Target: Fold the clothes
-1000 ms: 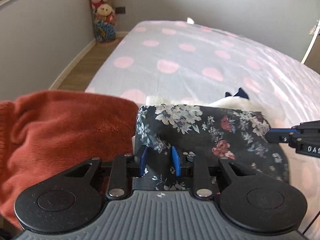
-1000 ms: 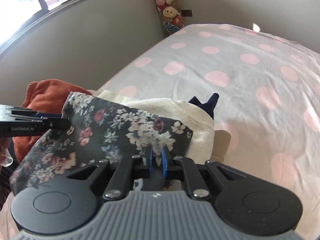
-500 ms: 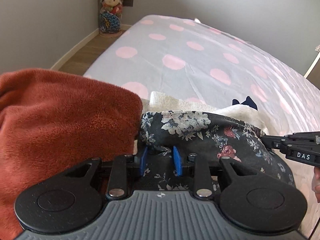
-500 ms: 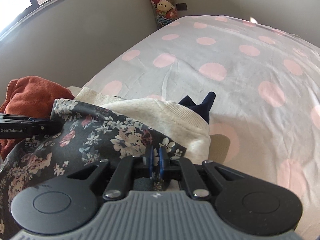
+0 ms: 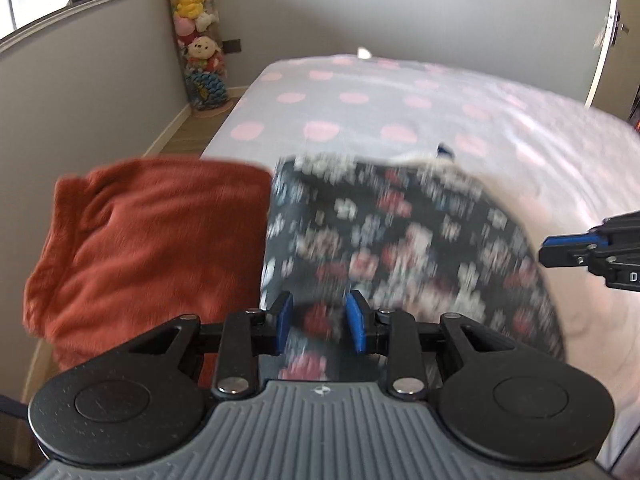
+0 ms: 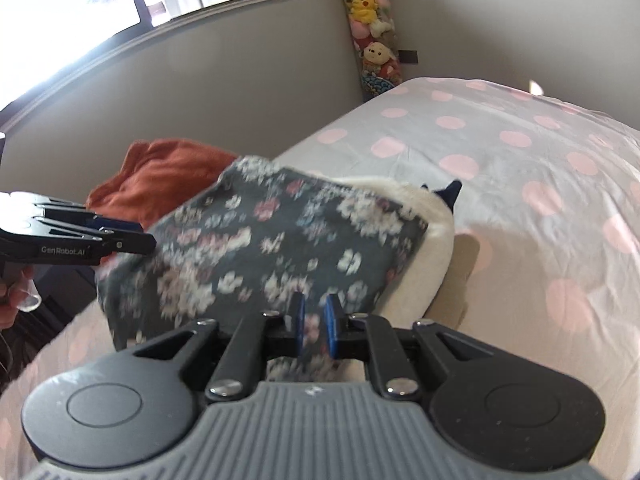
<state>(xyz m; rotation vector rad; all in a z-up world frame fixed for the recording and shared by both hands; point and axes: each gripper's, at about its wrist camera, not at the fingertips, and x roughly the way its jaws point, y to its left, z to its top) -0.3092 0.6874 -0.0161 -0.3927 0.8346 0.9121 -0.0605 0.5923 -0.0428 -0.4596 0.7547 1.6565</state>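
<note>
The dark floral-print fabric garment, motion-blurred, sits atop a cream knit garment at the near edge of the pink-dotted grey bed. Left gripper jaws are parted around its near hem; right gripper jaws are narrowly spread over its other edge. A rust-orange fleece garment lies just beside. Open bed stretches beyond.
</note>
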